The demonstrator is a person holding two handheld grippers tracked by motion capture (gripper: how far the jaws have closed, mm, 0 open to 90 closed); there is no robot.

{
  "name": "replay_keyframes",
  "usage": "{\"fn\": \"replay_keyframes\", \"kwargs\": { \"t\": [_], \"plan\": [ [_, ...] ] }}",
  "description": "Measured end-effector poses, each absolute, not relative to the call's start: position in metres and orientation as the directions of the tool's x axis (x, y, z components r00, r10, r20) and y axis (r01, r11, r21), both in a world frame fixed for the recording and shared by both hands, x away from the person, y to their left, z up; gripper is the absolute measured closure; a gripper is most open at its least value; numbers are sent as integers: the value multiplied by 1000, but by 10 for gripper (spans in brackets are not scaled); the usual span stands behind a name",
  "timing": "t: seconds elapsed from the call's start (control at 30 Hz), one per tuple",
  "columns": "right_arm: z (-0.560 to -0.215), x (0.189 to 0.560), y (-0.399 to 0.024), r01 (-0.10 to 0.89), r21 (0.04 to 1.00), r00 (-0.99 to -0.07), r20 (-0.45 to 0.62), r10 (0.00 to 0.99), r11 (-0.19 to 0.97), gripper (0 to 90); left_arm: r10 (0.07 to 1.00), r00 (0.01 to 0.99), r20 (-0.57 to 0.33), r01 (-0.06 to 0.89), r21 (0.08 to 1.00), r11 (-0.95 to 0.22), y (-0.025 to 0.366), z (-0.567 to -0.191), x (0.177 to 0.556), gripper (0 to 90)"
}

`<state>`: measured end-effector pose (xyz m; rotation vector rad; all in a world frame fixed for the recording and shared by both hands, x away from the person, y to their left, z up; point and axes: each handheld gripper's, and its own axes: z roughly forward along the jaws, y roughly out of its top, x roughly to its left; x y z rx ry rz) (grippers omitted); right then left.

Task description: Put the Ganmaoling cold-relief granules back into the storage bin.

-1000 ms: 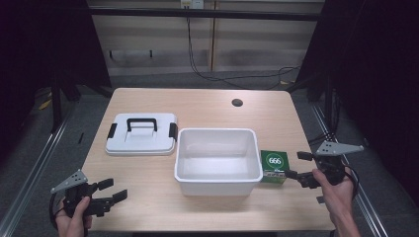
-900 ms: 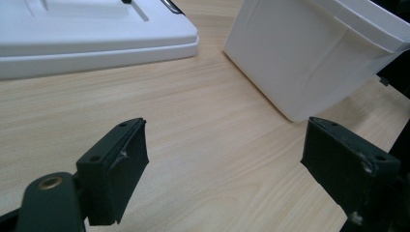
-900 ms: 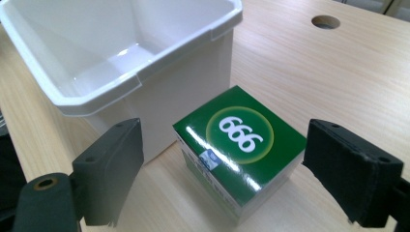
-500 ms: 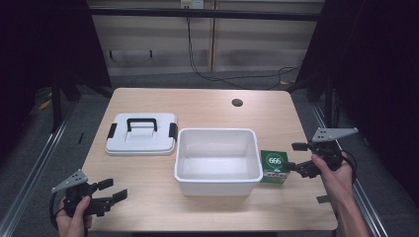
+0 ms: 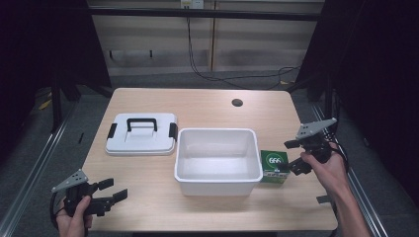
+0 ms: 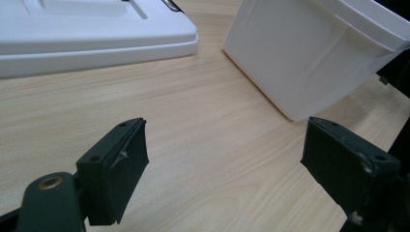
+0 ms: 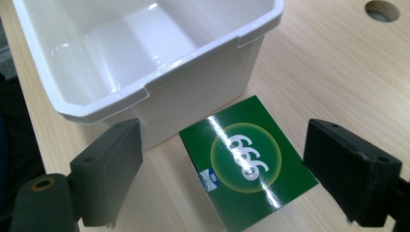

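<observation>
The right gripper (image 7: 222, 179) is hovering wide open over the green box (image 7: 246, 159) sitting right against the white bin (image 5: 217, 160), so it's probably needing to drop lower and straddle both sides squarely before squeezing.

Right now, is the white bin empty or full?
Empty: the white bin shows only its bare white floor; the green box lies outside, beside it.

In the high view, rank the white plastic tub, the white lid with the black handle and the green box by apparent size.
1. White plastic tub
2. White flat lid with black handle, somewhat smaller
3. Green cardboard box, clearly smallest
</observation>
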<state>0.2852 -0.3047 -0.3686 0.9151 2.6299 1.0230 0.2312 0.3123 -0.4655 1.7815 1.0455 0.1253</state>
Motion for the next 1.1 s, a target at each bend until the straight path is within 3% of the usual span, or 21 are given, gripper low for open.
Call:
{"fn": "replay_keyframes", "kwargs": {
  "t": [0.4,0.67,1.1],
  "plan": [
    [-365,304,-297,451,538,-859,47,509,712,138,693,620,-368,591,800,-104,312,-465,231,162],
    [-367,316,-298,489,462,-851,68,520,740,134,692,618,-373,594,798,-101,312,-466,231,162],
    [-375,333,-271,358,308,-926,0,376,881,89,695,617,-369,593,799,-102,312,-466,231,162]
  ]
}}
